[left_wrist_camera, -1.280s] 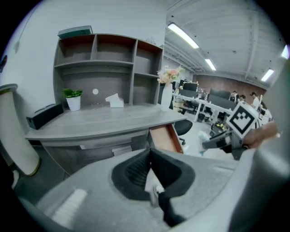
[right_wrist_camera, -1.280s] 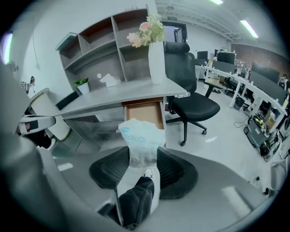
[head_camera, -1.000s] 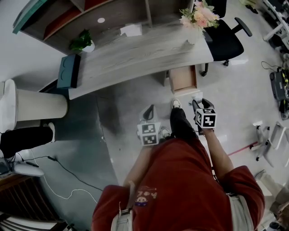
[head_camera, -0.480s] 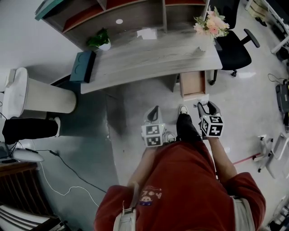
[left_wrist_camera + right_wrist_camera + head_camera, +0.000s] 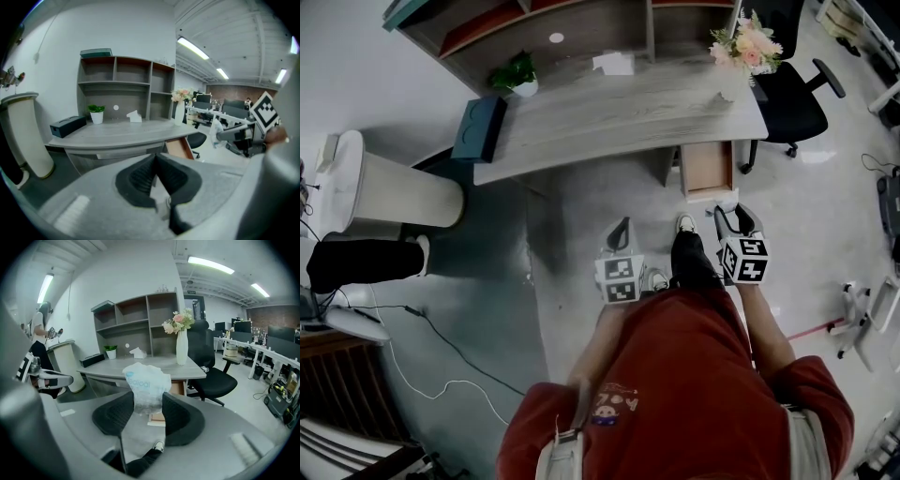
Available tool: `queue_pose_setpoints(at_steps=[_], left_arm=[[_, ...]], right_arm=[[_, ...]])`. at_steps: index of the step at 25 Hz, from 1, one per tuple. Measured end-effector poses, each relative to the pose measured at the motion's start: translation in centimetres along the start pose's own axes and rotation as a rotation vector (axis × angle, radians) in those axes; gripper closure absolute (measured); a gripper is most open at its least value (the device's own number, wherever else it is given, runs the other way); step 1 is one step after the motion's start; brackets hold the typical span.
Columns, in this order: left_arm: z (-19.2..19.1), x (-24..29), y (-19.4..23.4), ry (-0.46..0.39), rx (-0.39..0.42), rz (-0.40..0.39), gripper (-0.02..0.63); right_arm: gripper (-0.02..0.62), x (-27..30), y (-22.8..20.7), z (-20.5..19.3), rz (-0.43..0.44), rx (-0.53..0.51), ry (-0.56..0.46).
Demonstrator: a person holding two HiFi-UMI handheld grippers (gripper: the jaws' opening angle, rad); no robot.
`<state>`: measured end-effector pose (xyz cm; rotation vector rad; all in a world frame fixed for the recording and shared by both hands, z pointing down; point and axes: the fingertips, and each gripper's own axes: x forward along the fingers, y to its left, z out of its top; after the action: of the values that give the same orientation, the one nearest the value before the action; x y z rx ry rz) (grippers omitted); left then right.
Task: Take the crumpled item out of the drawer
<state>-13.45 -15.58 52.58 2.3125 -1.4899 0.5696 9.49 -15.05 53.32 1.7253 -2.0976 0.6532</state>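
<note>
Right, little has changed over the last second; only our head view has swung, and both grippers keep station just short of the drawer [image 5: 708, 169]. Left gripper [image 5: 156, 159] has its jaws pressed together, empty; right gripper [image 5: 147, 404] stays clamped on the crumpled bag [image 5: 146, 383], already out of the drawer, so removal looks done. White bin [image 5: 394, 197], desk [image 5: 619, 112] and office chair [image 5: 792, 94] stand clear of us; nothing blocks.

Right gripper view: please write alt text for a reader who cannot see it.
The right gripper holds a crumpled white bag between its jaws. Behind it stand a grey desk with an open drawer, a vase of flowers and a black chair.
</note>
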Motion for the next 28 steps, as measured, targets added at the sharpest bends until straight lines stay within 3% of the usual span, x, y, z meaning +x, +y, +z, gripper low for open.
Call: queue_pose_setpoints(at_steps=[28], left_arm=[[-0.25,-0.17,-0.3,-0.02,0.009,-0.004,0.607]], right_arm=[[0.407,0.13,0.87,-0.27,0.009,-0.026,-0.004]])
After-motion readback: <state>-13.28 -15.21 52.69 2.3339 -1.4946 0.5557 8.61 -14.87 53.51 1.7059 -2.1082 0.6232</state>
